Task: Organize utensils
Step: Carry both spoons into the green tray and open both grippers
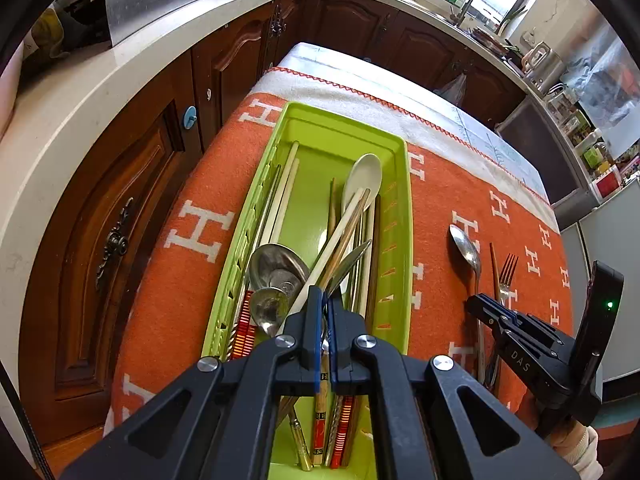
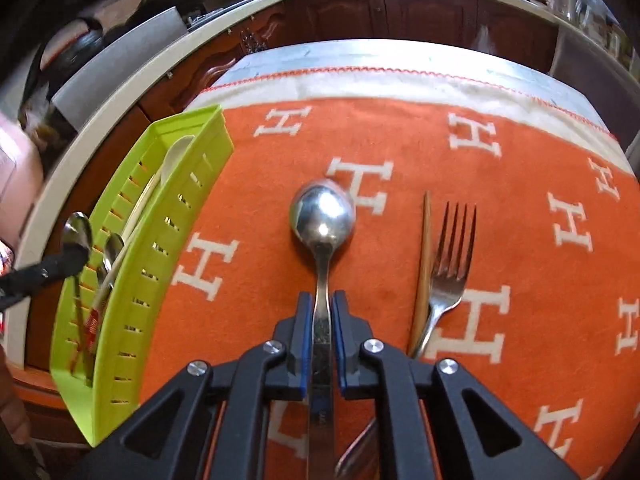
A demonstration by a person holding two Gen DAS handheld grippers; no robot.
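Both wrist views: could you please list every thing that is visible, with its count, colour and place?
Blanket: one, orange with white H letters, over the table.
Tray: one, lime green, on the blanket's left part.
Chopsticks: several, pale and brown, in the tray; exact count unclear.
White spoon: one, in the tray.
Ladle: one, steel, in the tray.
Steel spoon: one, on the blanket, right of the tray.
Fork: one, steel, right of that spoon.
Wooden chopstick: one, brown, against the fork.
Cabinets: dark brown, behind the table.
Left gripper: black, blue pads, shut, over the tray.
Right gripper: black, blue pads, closed on the steel spoon's handle.
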